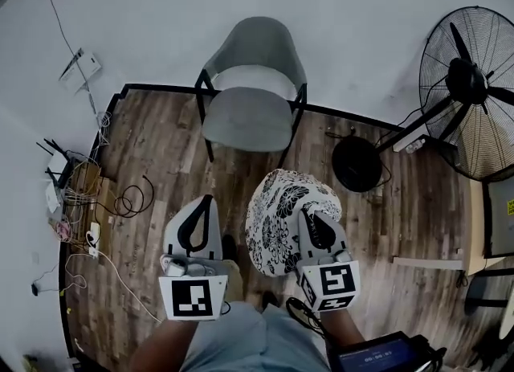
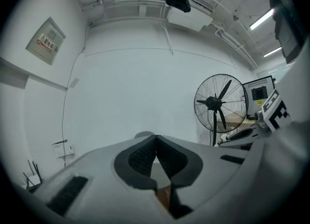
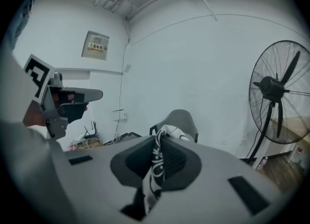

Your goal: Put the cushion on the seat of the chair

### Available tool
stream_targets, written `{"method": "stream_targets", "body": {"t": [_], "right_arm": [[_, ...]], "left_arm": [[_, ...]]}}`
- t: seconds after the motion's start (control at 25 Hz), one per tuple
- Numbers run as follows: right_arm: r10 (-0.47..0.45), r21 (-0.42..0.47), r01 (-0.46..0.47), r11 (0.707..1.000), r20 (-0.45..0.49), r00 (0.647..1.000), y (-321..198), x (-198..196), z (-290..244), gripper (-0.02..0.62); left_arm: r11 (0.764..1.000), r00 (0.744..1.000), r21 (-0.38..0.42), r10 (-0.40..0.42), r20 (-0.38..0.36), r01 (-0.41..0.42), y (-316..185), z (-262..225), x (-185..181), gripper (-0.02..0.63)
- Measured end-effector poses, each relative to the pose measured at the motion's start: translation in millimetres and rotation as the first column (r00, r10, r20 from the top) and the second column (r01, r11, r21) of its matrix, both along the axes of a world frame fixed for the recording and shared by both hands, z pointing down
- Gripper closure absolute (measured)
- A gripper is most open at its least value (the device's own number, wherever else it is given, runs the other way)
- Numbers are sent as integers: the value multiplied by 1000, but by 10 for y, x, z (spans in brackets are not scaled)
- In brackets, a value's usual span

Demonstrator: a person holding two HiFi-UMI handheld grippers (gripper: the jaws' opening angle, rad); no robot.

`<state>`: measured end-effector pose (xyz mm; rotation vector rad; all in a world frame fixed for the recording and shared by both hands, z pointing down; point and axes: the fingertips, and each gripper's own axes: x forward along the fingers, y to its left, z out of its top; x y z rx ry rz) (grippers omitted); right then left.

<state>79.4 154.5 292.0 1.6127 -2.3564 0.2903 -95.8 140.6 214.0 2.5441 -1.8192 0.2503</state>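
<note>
Head view: my right gripper (image 1: 307, 216) is clamped on the near edge of the cushion (image 1: 277, 214). The floral bulk sits ahead of those jaws and mostly to their left, off the floor. My left gripper (image 1: 209, 202) is just beside the cushion, jaws together, nothing in them. The chair (image 1: 253, 49) stands well ahead of both jaw pairs, and its seat (image 1: 245, 119) is bare.

Left gripper view: pads meet at the tips, empty. The chair back peeks just over them, with the fan (image 2: 218, 103) off to the right.

Right gripper view: patterned fabric is pinched between my pads, chair straight ahead beyond the tips.

Status: pickup looks done, cushion held and aimed at the chair. Left to do: close the gap, lower onto the seat, release.
</note>
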Motion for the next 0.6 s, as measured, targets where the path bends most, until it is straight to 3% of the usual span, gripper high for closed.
{"method": "stream_targets", "body": {"t": [0.28,0.6], "right_arm": [[78,27,-77,997,-23,997,-931,-329,-182,574],[106,112,-100,989,-43,993,-1576,-513,-542,575]], "left_arm": [[996,996,12,86,-4,-86,-1035,-102,-341,597],[993,994,59,100,-43,-97,-1623,-284,-608,597]]}}
